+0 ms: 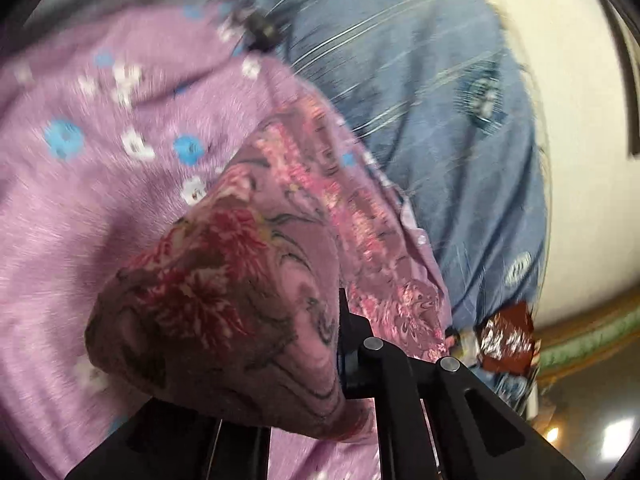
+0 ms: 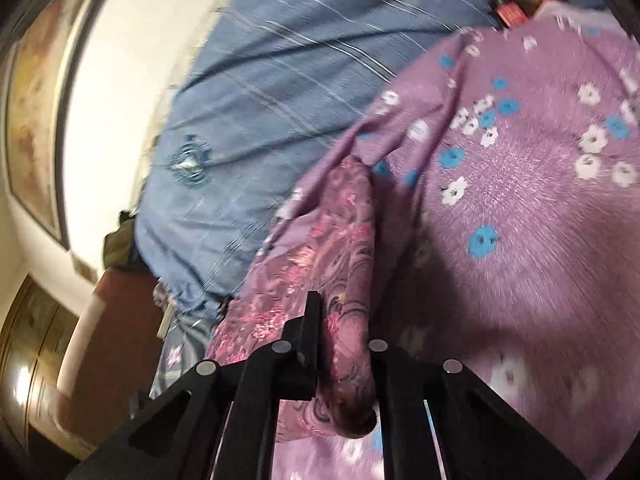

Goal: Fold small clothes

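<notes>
Both grippers, left (image 1: 340,344) and right (image 2: 344,344), clamp the floral cloth (image 1: 224,280); no writing legible

Broad stretches of the lilac bedsheet printed with blue and white flowers (image 2: 520,208) lie open, wrinkled but bare, leaving a tool free passage across them. The bunched mauve floral-patterned cloth (image 1: 224,288) drapes over the left tool (image 1: 340,364) and blocks most of its near view. Beyond, the rumpled blue striped quilt (image 2: 280,92) rises as a soft ridge. A cluster of small bottles (image 2: 508,4) crowds the far edge.
</notes>
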`<state>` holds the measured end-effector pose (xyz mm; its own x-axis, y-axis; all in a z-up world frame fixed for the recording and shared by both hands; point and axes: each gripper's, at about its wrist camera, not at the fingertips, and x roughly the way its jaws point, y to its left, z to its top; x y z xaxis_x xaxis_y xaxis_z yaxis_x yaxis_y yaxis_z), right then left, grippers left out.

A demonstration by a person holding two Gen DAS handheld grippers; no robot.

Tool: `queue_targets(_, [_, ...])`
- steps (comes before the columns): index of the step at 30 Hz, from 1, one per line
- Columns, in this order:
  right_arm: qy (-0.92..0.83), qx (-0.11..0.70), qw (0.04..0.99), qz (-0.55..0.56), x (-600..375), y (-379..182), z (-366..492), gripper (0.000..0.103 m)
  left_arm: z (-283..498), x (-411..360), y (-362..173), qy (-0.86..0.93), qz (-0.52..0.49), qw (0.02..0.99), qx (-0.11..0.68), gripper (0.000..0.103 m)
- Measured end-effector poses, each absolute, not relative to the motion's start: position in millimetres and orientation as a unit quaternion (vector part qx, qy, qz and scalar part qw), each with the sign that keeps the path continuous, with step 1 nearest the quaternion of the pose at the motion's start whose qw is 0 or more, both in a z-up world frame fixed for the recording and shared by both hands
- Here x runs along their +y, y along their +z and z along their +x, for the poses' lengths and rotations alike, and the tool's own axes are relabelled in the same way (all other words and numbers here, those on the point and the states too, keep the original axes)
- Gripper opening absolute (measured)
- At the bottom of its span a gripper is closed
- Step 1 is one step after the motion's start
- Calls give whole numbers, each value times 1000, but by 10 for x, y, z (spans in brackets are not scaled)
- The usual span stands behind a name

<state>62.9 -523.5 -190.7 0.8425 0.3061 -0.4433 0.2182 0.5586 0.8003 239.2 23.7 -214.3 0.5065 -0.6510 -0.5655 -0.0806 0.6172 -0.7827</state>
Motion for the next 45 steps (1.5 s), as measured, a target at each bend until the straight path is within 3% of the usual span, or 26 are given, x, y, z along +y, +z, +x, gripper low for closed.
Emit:
queue_targets(5, [47,288,842,453,-5022,-1740,168,8,1815,551,-2030,-189,-366,782,468,6])
queue_targets(7, [25,338,841,423,-4940,-1840,82,16,1638,663,-2146,-172,-363,776,487,10])
queue_targets(8, [3,367,839,401,-4914,-1900,69,20,1586,694,-2247,-162,-363,769,501,13])
queue_targets(10, [-35,416,820,392,-4927,-2023,41,36,1565,756,-2496,-141,-387,741,530,30])
queue_targets(11, [-42,417,813,404,-4970,-2025,17,36,1570,792,-2558,-141,-412,730,527,30])
queue_targets(15, [-89,354,856,367,-5020,-1585,-86,48,1661,797,-2470,-151,-442,733,494,50])
queue_targets(17, [-57,337,879,332,-4906,-1378,27,43,1708,770,-2420,-155,-447,742,475,49])
queue_targets(18, [-37,350,883,311,-4788,-1329,167,32,1725,765,-2417,-159,-453,744,465,47])
queue_targets(19, [-15,366,882,296,-4640,-1317,321,13,1728,732,-2436,-158,-454,746,461,38])
queue_targets(21, [31,401,872,279,-4333,-1387,626,2,1742,704,-2472,-153,-443,751,464,17])
queue_targets(27, [76,459,842,272,-3547,-1712,1403,2,1699,733,-2594,-165,-444,750,461,15])
queue_targets(30, [70,525,802,276,-3334,-2212,1735,0,1746,741,-2685,-159,-441,747,471,26])
queue_targets(33, [99,516,784,332,-3497,-2279,1727,0,1759,769,-2717,-160,-449,742,471,25])
queue_targets(35, [117,515,768,363,-3647,-2222,1596,8,1766,728,-2646,-163,-425,758,467,20])
queue_targets(45, [75,391,855,333,-4838,-1772,660,16,1651,82,-1699,-214,-239,847,424,12])
